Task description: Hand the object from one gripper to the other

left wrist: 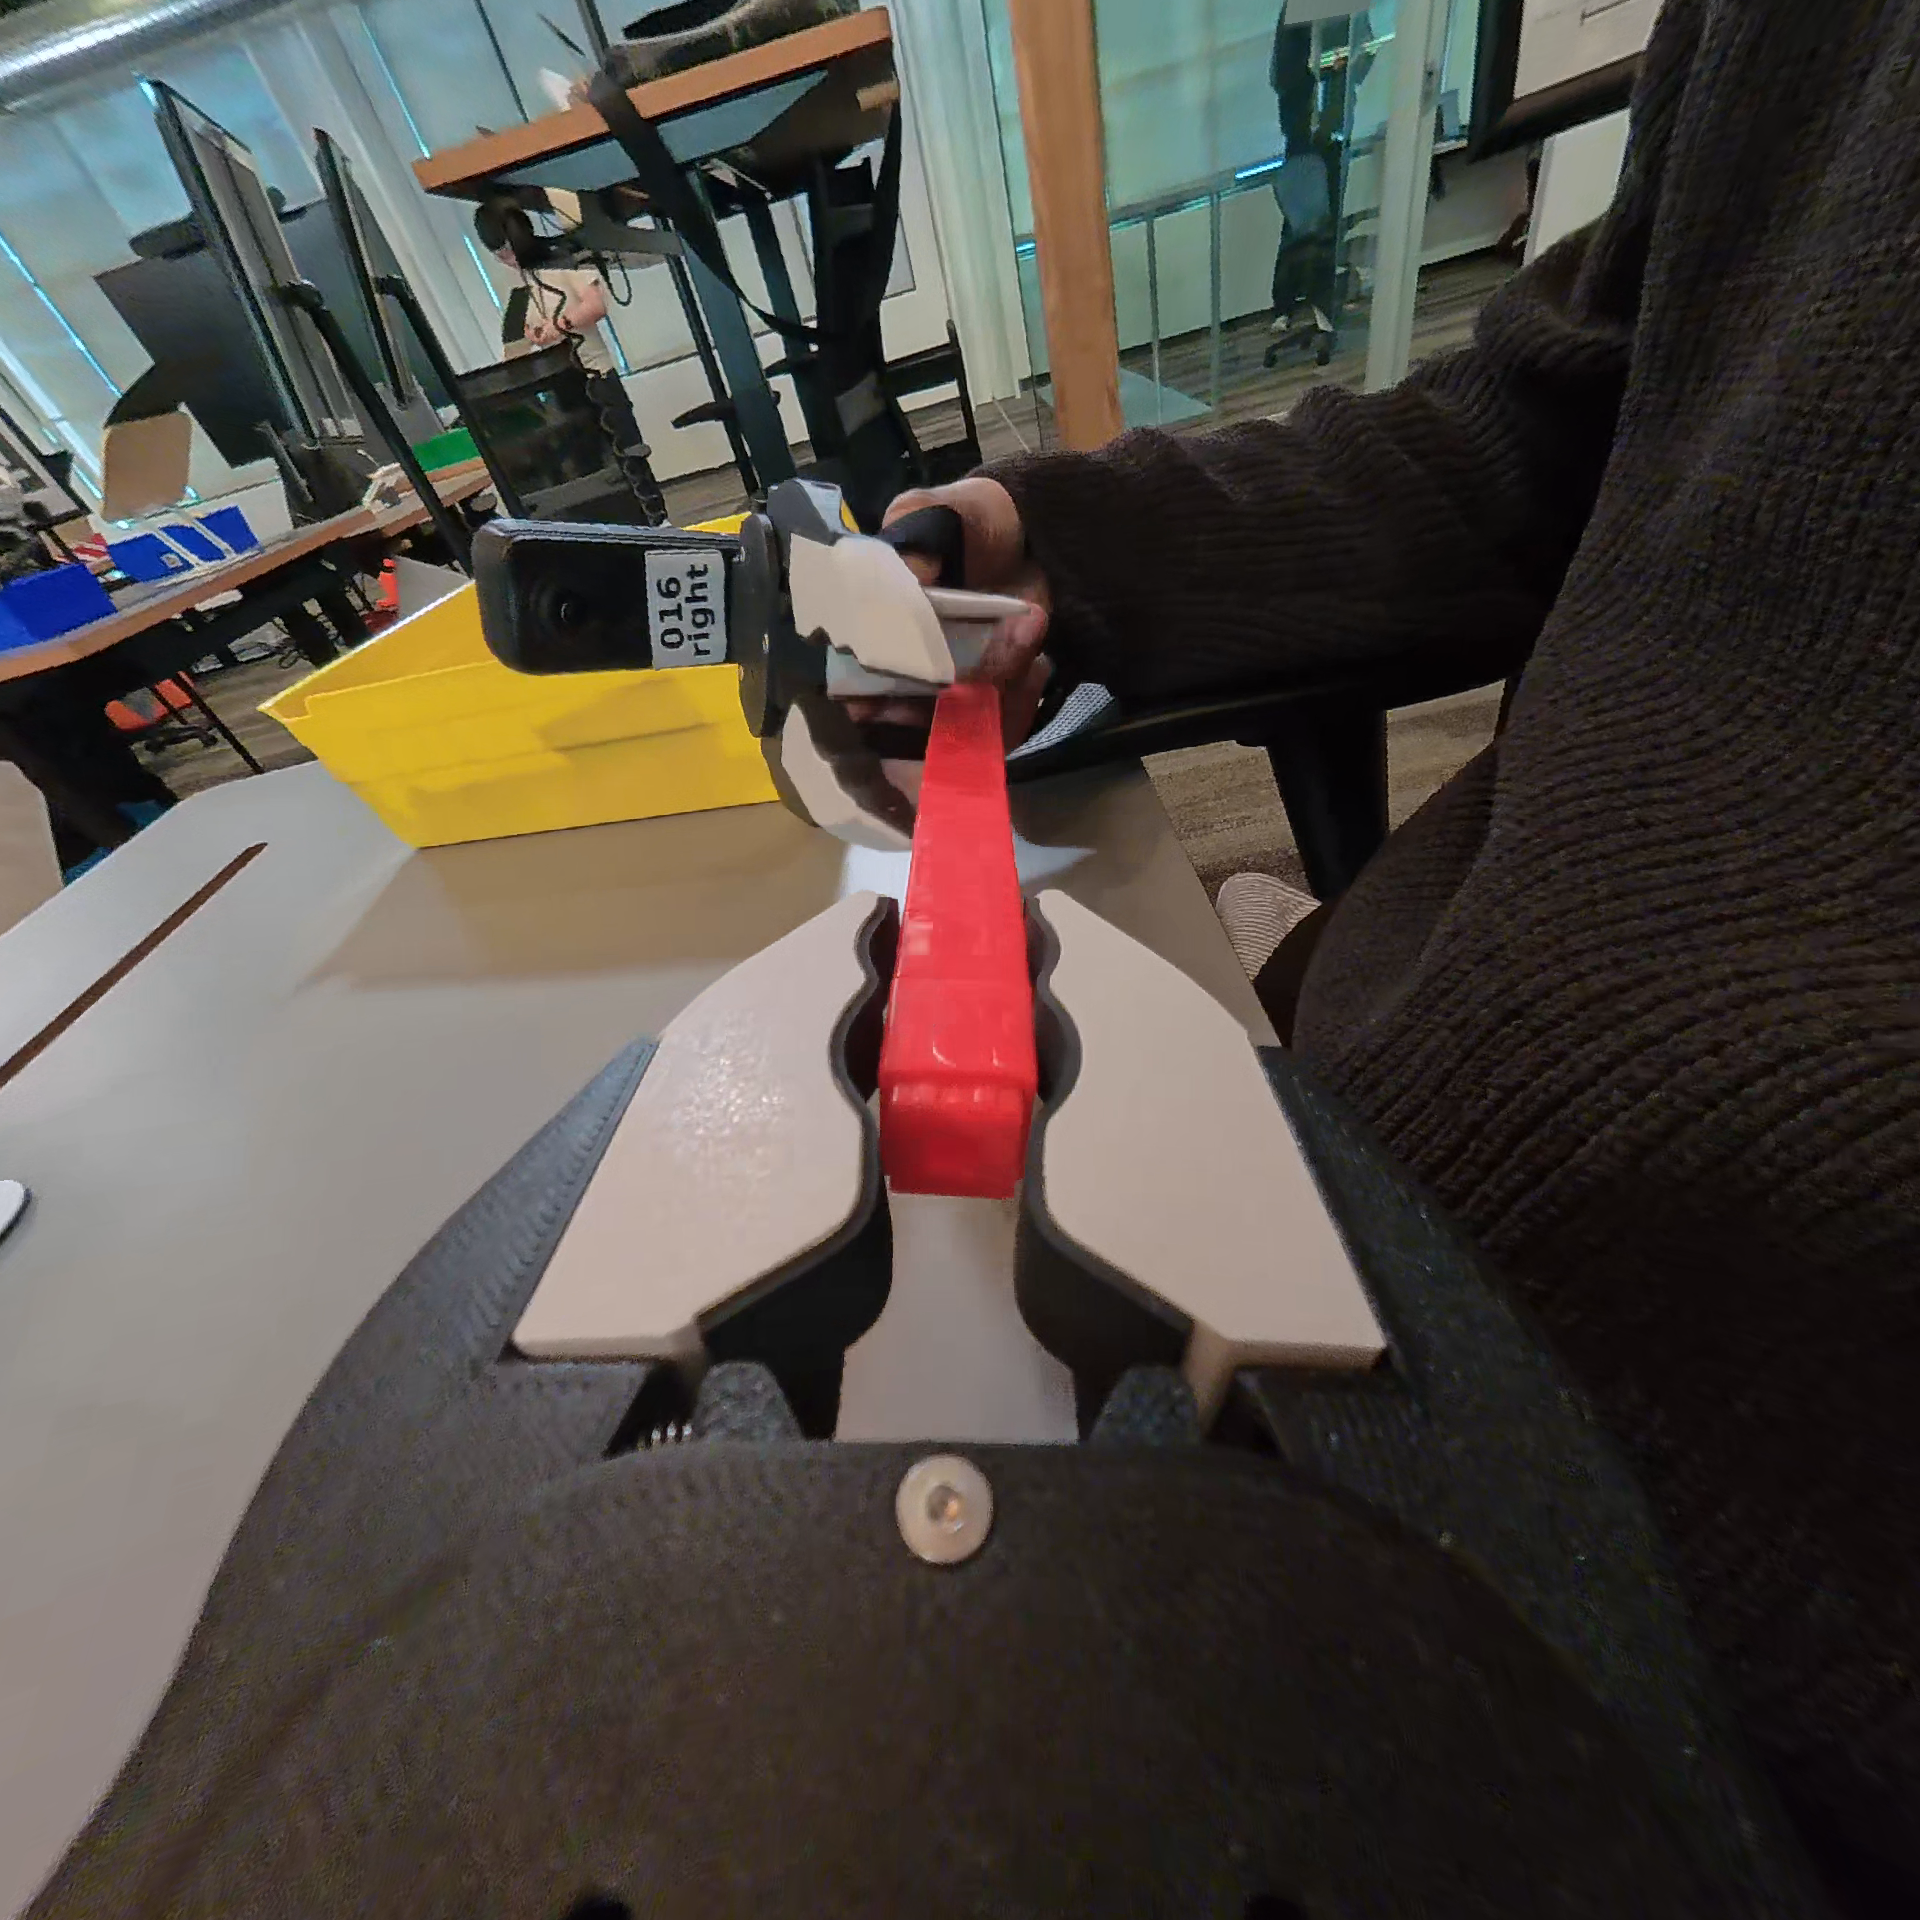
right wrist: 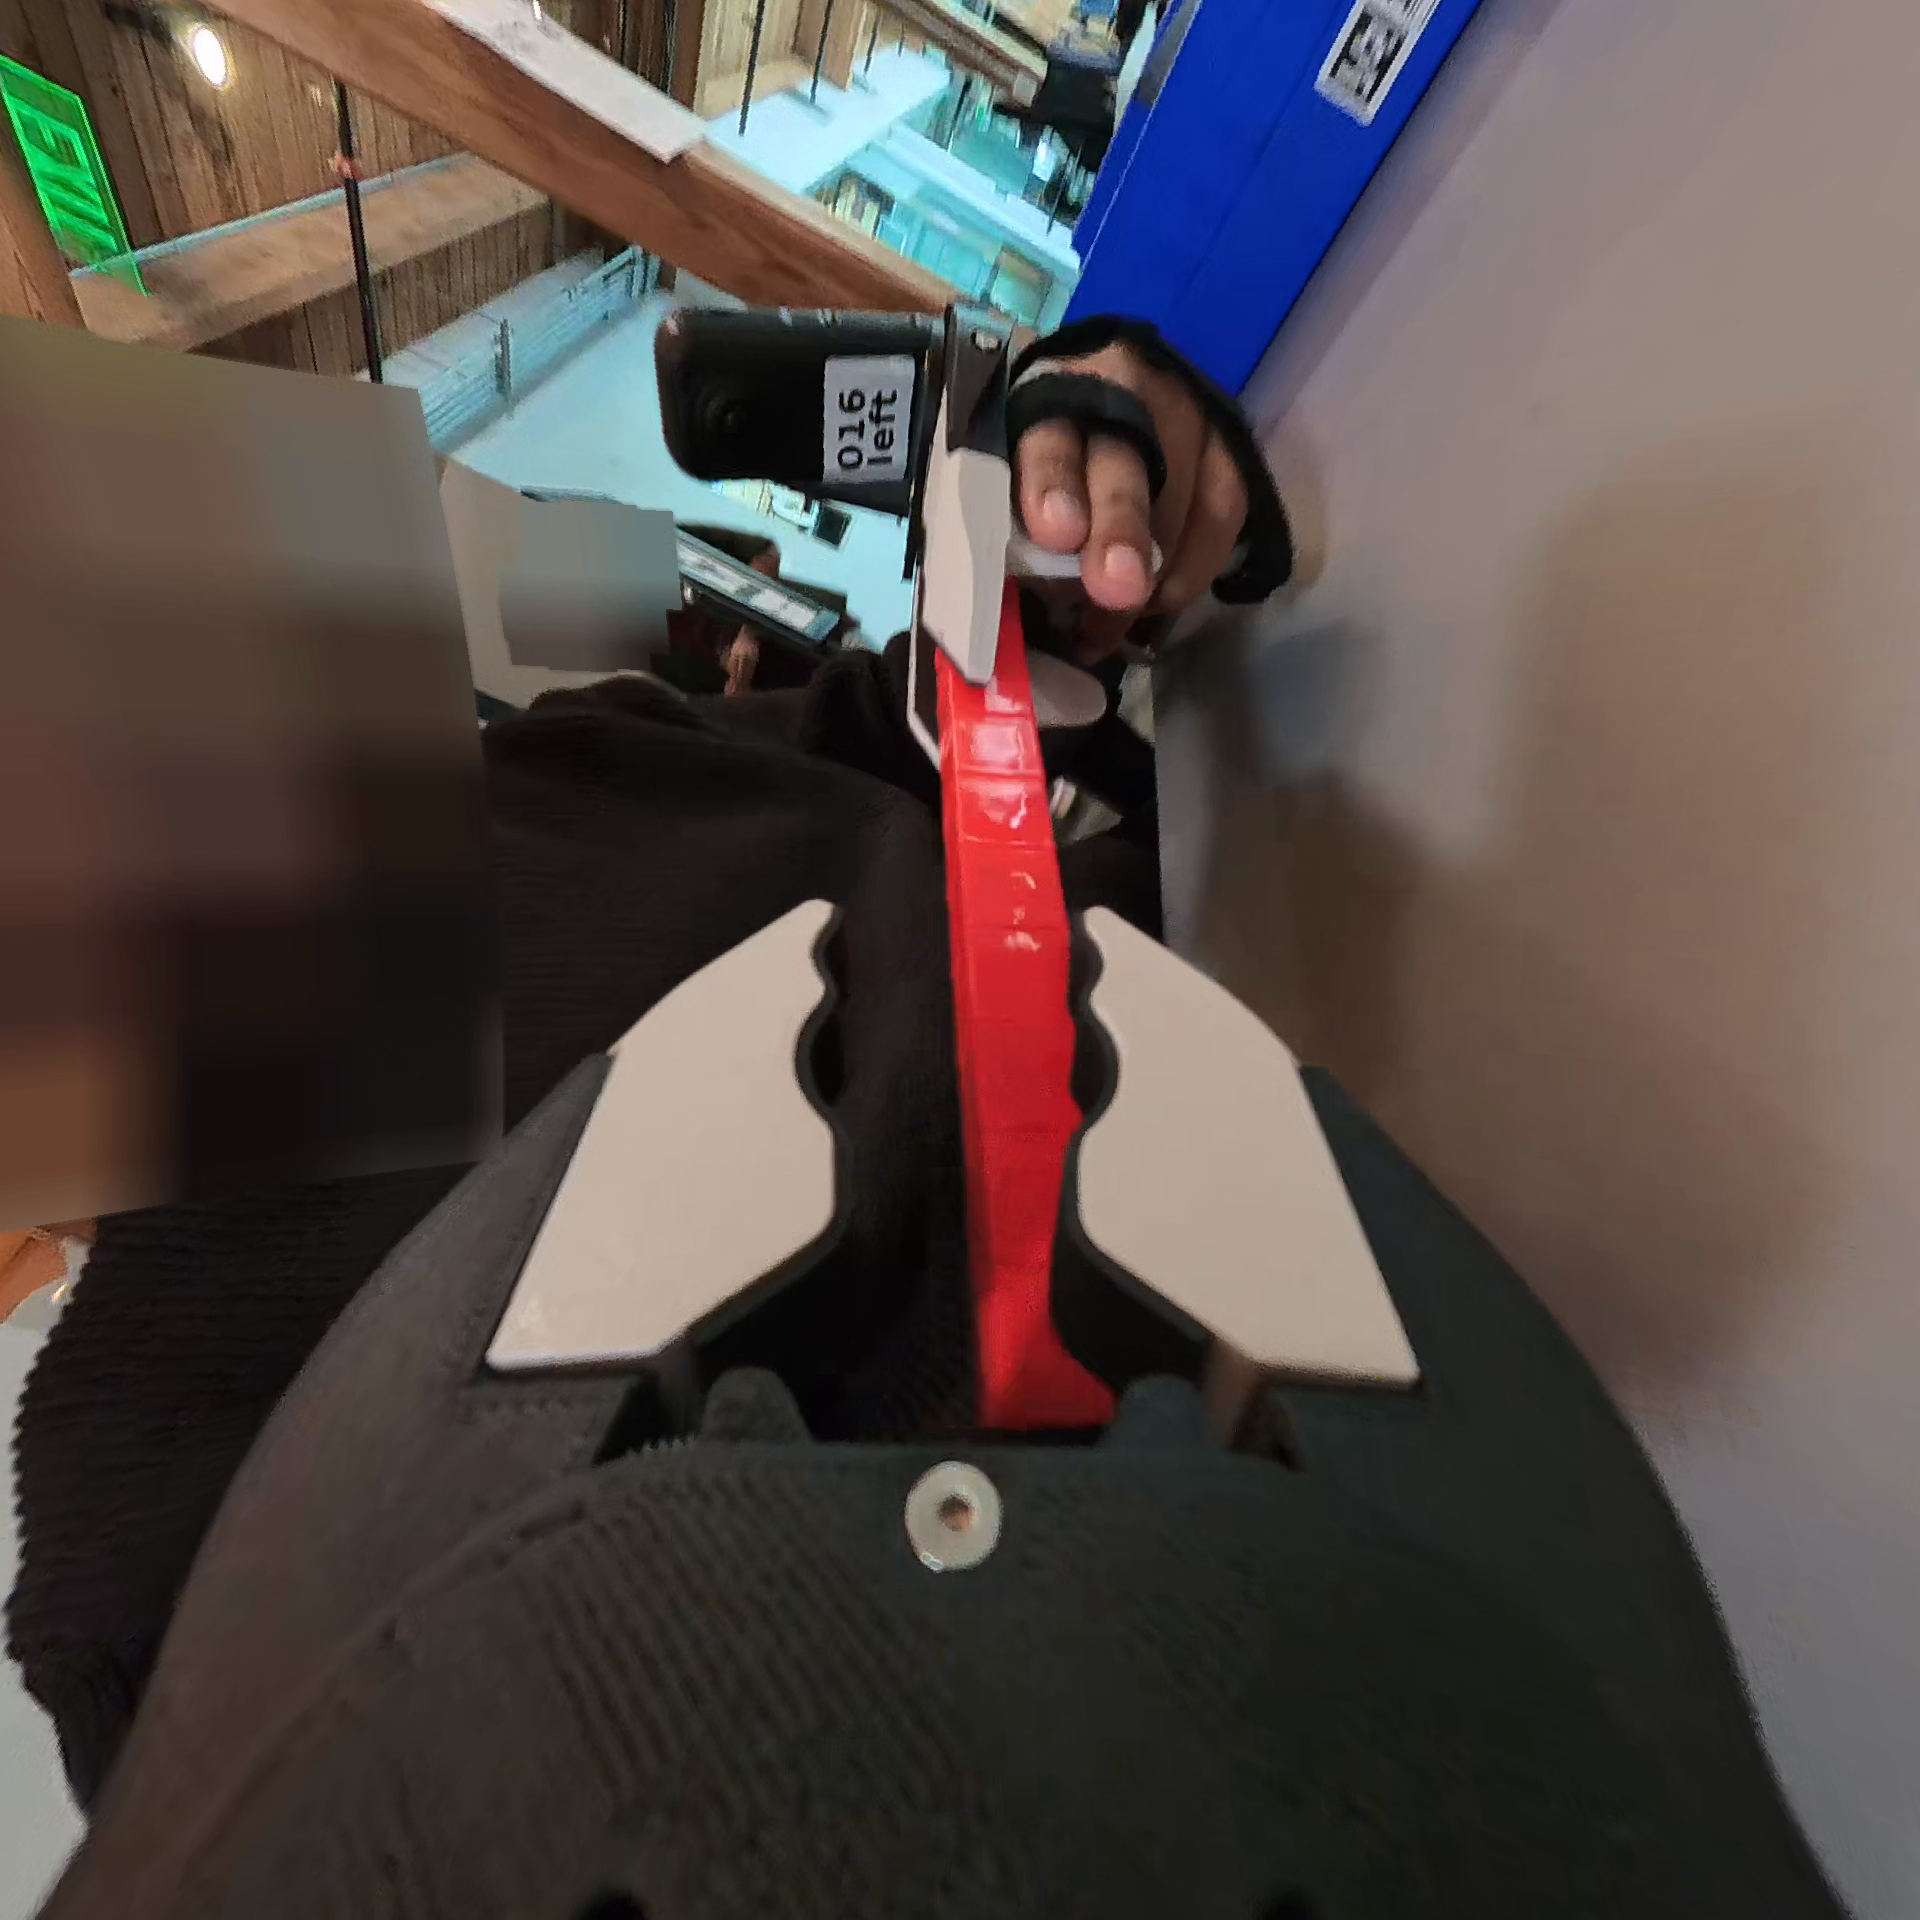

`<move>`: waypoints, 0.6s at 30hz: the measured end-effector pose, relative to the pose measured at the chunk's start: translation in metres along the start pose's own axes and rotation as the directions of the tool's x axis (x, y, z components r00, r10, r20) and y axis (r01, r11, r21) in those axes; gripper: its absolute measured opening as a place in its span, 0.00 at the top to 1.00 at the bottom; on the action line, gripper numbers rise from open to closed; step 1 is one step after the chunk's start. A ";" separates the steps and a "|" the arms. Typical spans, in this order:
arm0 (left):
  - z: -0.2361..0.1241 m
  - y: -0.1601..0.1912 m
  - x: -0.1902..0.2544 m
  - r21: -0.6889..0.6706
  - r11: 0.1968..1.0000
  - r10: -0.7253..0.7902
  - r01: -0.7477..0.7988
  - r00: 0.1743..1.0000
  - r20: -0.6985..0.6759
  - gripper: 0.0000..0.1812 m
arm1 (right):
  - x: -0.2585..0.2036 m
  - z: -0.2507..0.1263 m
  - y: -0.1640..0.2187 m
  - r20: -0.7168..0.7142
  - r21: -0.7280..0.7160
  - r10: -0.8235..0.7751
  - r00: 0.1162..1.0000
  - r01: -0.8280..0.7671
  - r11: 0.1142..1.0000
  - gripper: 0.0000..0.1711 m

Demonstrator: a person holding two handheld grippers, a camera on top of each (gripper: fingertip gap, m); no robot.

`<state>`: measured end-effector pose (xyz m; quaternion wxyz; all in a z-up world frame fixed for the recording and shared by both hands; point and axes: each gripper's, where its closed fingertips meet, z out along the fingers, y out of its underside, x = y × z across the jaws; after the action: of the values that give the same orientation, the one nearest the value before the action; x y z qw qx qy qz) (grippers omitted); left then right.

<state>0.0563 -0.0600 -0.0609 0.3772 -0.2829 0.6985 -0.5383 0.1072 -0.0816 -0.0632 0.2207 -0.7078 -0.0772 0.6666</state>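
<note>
Yellow bin [left wrist: 540, 727]: set on the pale grey surface [left wrist: 312, 1039], at its far edge. Blue bins [left wrist: 52, 613]: placed on a wooden desk farther back. Monitors [left wrist: 239, 291]: mounted on arms behind that desk. Blue panel [right wrist: 1226, 177]: seen upper right in the right wrist view.

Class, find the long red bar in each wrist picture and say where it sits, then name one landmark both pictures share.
Left wrist view: the red bar runs up the centre, its near end clamped between the left gripper fingers, its far end in the right gripper.
Right wrist view: the bar runs up the centre, lying against one finger of the open right gripper.
Shared landmark: the black knitted sleeve.
</note>
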 end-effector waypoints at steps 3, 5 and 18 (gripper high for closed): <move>-0.001 -0.001 -0.005 0.010 1.000 -0.018 0.018 1.000 0.023 0.87 | 0.005 -0.008 -0.014 -0.065 0.084 -0.056 0.996 0.062 0.995 0.71; -0.003 -0.003 -0.010 0.028 0.999 -0.047 0.046 0.998 0.033 0.87 | 0.003 -0.012 -0.020 -0.102 0.105 -0.119 0.988 0.130 0.986 0.71; -0.046 -0.027 -0.061 0.341 0.837 -0.459 0.428 0.888 0.013 0.88 | -0.041 -0.055 -0.078 -0.482 0.337 -0.560 0.674 0.732 0.592 0.53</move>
<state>0.0513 0.0063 -0.0150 0.3162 -0.3951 0.4956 -0.7059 0.1716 -0.0401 0.0077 0.6368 -0.6444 -0.1179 0.4066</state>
